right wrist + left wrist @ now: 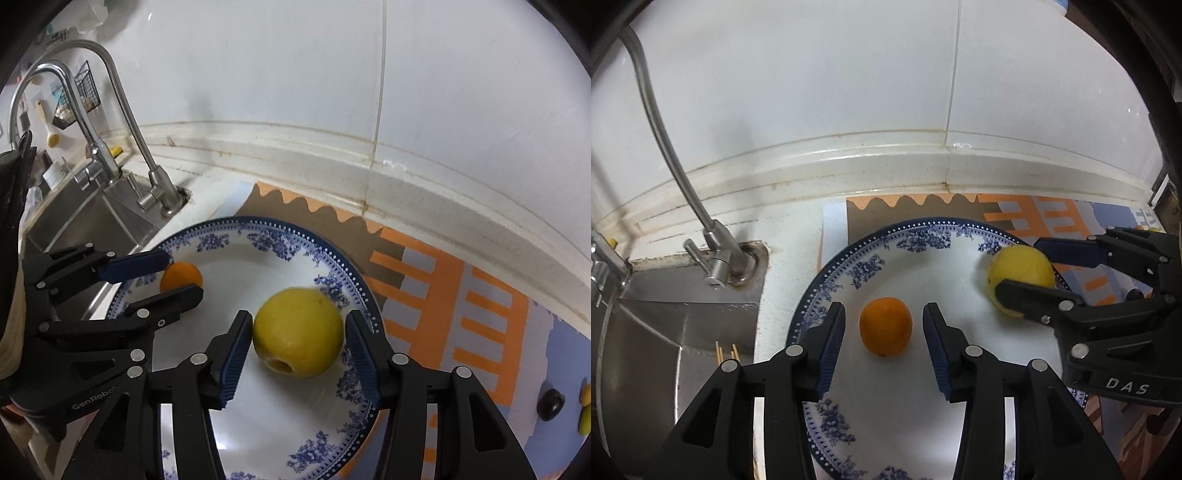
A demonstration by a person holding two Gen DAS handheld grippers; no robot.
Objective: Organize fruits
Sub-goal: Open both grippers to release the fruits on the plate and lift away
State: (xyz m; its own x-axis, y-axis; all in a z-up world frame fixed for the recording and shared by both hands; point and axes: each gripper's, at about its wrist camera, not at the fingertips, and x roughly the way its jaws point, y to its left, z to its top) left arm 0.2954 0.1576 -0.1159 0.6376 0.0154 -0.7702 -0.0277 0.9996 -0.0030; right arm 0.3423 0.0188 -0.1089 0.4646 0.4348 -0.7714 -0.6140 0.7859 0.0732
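Note:
A blue-and-white floral plate (pixel 849 254) (pixel 295 229) lies on the counter. A small orange (pixel 885 326) (pixel 183 277) rests on its left part. My left gripper (pixel 884 308) (pixel 183 275) straddles the orange, open, with a gap on each side. A larger yellow citrus fruit (pixel 298 330) (pixel 1021 264) sits on the plate's right part, its stem dimple toward the right wrist camera. My right gripper (pixel 298 314) (pixel 1019 266) brackets it closely. The left pad is at its skin, and a thin gap shows at the right pad.
A steel sink (pixel 665 332) with a curved faucet (pixel 713 254) lies left of the plate, with sticks (pixel 726 352) in it. A patterned orange-and-blue mat (pixel 461 295) lies under the plate. A dark fruit (pixel 550 404) and a yellow one (pixel 585 410) lie far right. A tiled wall is behind.

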